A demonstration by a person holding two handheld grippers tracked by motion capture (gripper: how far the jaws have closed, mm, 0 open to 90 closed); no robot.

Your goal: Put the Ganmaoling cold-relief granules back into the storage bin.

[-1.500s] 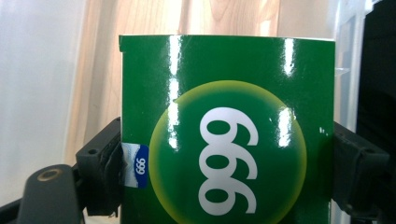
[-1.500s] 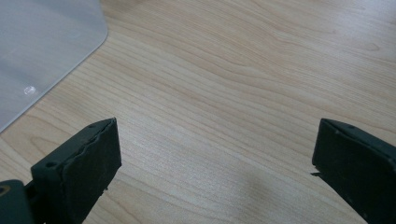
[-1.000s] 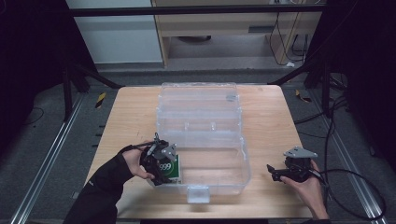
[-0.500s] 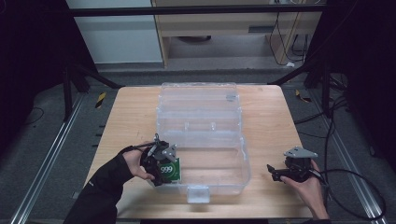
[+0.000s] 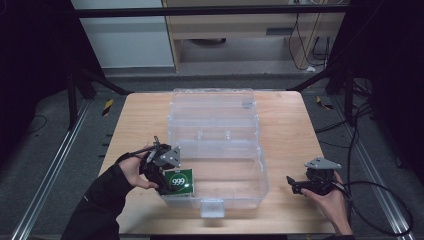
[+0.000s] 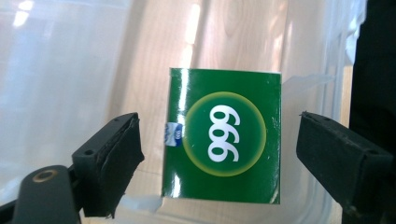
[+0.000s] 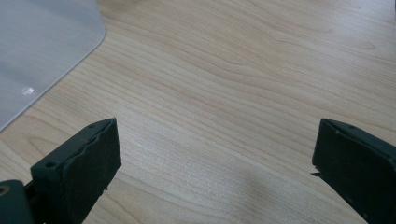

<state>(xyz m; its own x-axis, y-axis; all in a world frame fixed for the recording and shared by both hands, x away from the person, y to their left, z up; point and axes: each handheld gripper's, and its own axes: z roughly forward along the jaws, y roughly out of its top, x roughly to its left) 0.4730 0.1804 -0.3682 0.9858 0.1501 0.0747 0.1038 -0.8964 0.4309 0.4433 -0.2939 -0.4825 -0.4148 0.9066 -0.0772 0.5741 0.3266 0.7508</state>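
Observation:
A green carton (image 5: 179,182) printed with a white 999 lies in the near-left corner of a clear plastic box (image 5: 250,192). My left gripper (image 5: 168,184) hangs over that corner. In the left gripper view the carton (image 6: 223,140) sits between the two jaws of the left gripper (image 6: 219,150), with a gap on each side, so the gripper is open. My right gripper (image 5: 291,184) rests low over the bare table right of the box. It is open with nothing in it, and wood shows between the jaws of the right gripper (image 7: 215,158).
The box's clear lid (image 5: 212,107) lies flipped open toward the far side of the wooden table (image 5: 300,145). A latch tab (image 5: 211,207) juts from the box's near wall. A rounded corner of the box (image 7: 42,46) is near the right gripper. Cables trail off the right.

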